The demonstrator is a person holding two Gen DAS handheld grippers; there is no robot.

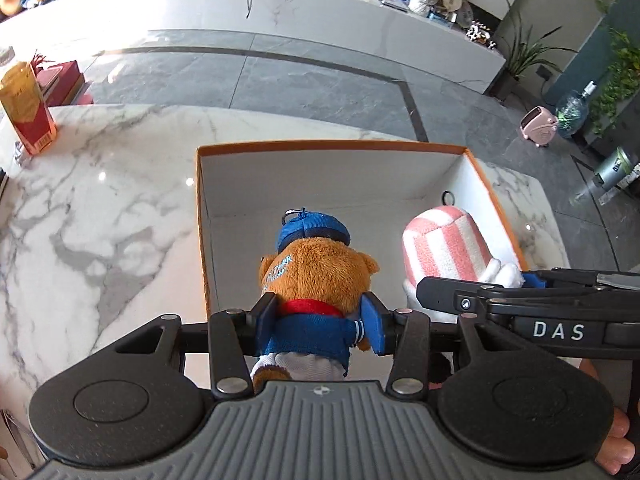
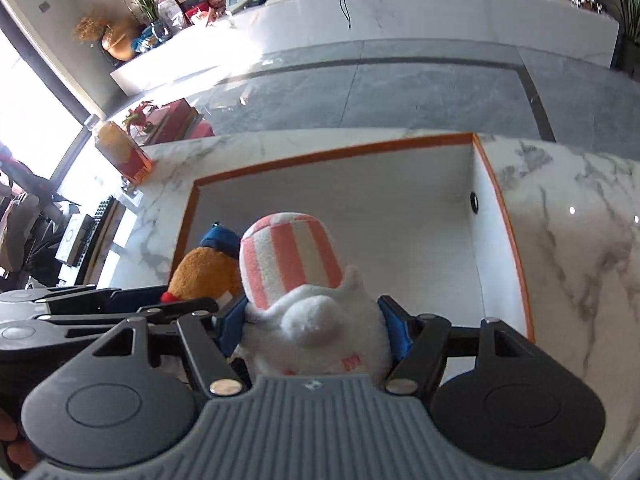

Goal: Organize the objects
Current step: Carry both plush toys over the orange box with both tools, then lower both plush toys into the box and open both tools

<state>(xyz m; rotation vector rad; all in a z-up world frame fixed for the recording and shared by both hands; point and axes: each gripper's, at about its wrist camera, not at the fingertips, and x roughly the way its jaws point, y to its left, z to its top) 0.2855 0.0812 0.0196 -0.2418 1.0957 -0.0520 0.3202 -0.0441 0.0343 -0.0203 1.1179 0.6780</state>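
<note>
My left gripper is shut on a brown teddy bear with a blue cap and blue jacket, held over the near edge of an open orange-rimmed box with a white inside. My right gripper is shut on a white plush with a pink-and-white striped hat, held over the same box. The two toys hang side by side: the striped plush shows right of the bear, and the bear shows left of the plush. The box floor below them is white and bare.
The box stands on a white marble table. A red and yellow carton stands at the table's far left corner. Beyond the table is grey tile floor, a long white counter with clutter, potted plants and a pink heater.
</note>
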